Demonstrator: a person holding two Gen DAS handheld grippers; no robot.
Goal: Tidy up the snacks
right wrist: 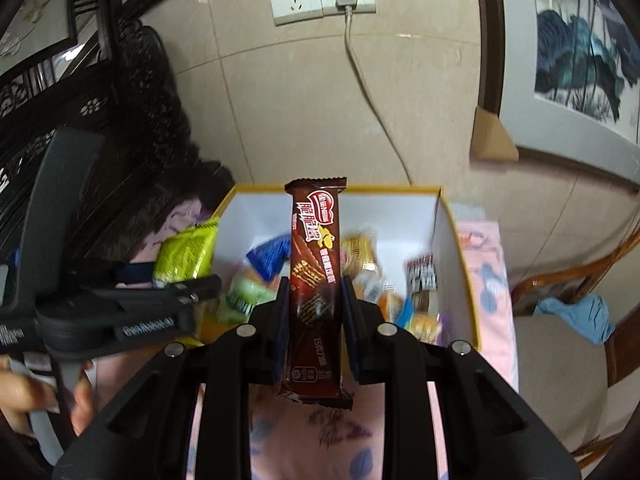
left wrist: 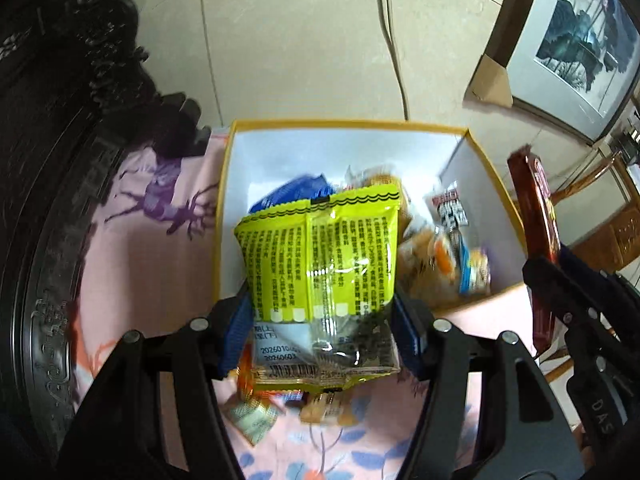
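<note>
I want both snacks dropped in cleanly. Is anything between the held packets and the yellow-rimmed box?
Nothing visible. The open yellow-rimmed white box has no lid; the brown wafer bar and yellow-green packet hang before it, other snacks lying inside.

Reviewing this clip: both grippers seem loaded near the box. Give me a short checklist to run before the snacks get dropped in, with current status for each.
1. Left gripper holds the yellow snack packet between its pads: ok.
2. Right gripper is shut on the brown wafer bar: ok.
3. Yellow-rimmed box is open, white floor showing near its back wall: ok.
4. Both snacks are above the box opening: cannot tell; each view shows its snack over the near edge.
5. Grippers are apart from each other: ok.
6. All loose snacks are collected: not ok; small packets lie on the pink cloth.
</note>
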